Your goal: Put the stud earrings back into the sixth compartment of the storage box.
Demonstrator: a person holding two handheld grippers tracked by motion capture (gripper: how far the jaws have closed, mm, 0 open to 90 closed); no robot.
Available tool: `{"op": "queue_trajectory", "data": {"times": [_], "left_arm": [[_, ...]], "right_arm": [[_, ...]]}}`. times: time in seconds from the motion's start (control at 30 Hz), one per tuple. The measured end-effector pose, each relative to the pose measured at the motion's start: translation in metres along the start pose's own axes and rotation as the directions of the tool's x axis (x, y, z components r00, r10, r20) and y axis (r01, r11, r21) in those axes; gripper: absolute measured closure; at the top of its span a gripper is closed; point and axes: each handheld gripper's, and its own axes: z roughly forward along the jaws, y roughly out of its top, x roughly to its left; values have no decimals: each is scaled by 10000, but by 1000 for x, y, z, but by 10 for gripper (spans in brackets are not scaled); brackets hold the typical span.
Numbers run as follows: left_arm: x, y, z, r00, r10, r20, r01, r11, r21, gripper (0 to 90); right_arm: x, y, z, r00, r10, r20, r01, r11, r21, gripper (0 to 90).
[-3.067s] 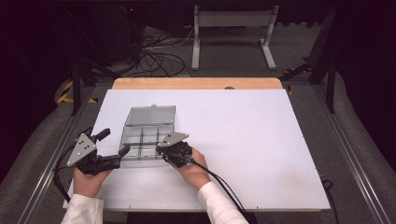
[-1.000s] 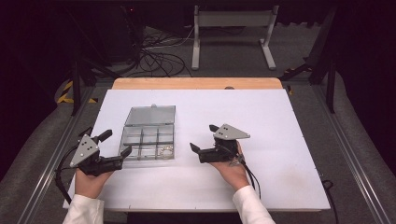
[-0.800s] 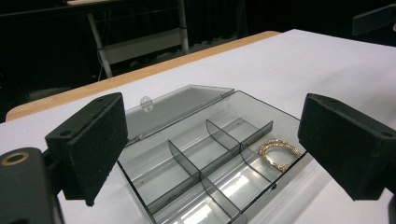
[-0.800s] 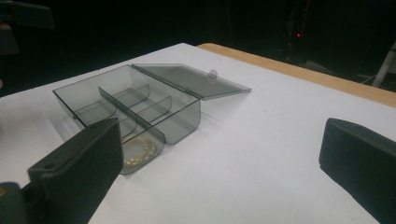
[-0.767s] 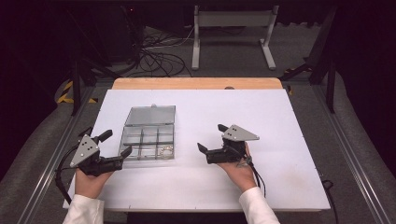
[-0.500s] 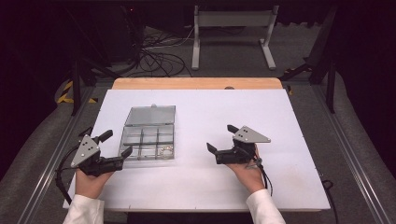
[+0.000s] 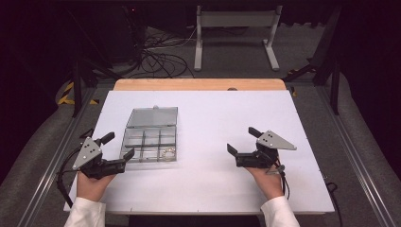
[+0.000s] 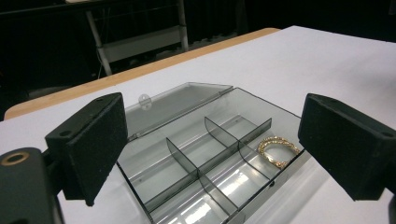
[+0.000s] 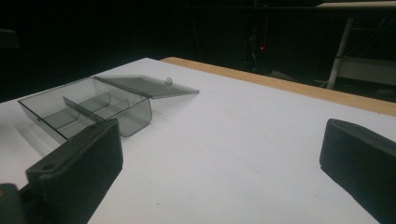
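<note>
Left gripper (image 7: 119,152) jaws apart, just beside open box (image 7: 150,136); probably bracelet (image 8: 279,150) inside; right gripper (image 7: 242,141) jaws apart, well apart

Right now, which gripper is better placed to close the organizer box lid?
Left. The left gripper sits open right at the compartment box; the right gripper, also open, is well off on bare table.
</note>
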Motion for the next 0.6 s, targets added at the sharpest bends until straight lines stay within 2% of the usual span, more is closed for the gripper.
{"op": "queue_trajectory", "data": {"times": [0.3, 0.6], "left_arm": [[0, -1, 1, 10000, 20, 30, -20, 10000, 78, 90], [0, -2, 1, 10000, 14, 85, -15, 9999, 111, 90]], "right_arm": [[-16, -5, -24, 9989, 51, 470, -43, 9999, -160, 0], [-27, -10, -39, 9972, 27, 752, -6, 9996, -286, 0]]}}
